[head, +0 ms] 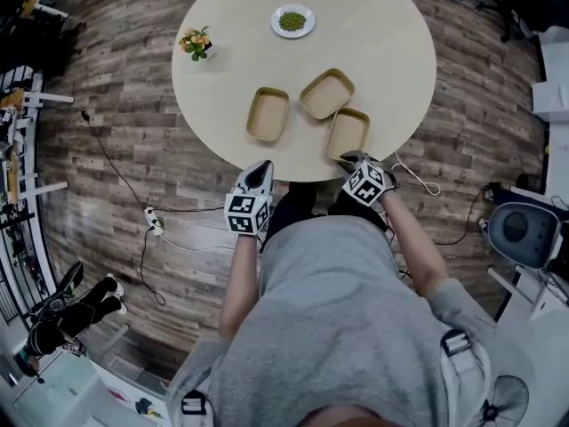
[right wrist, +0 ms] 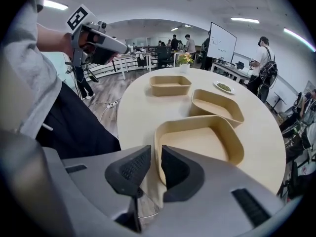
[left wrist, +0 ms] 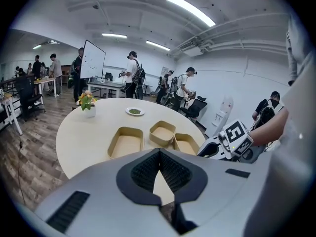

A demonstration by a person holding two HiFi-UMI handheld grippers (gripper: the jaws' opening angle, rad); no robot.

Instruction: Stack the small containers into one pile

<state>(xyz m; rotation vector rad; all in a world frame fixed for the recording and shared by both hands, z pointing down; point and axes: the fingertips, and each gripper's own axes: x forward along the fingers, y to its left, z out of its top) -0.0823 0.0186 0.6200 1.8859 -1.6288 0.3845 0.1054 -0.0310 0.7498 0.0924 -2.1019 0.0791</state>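
Three tan, empty containers lie on the round table (head: 382, 25): a left one (head: 268, 114), a middle one (head: 326, 93) and a right one (head: 347, 133), all apart or just touching. My right gripper (head: 356, 159) is at the table's near edge, its jaws closed down to a thin gap on the near rim of the right container (right wrist: 197, 144). My left gripper (head: 259, 178) hangs just off the table edge, in front of the left container (left wrist: 126, 142), shut and empty, fingertips (left wrist: 159, 153) meeting.
A white plate of green food (head: 292, 20) sits at the far side and a small flower pot (head: 197, 44) at the far left. Cables and a power strip (head: 153, 221) lie on the wood floor. Several people, desks and a whiteboard (left wrist: 93, 59) stand beyond.
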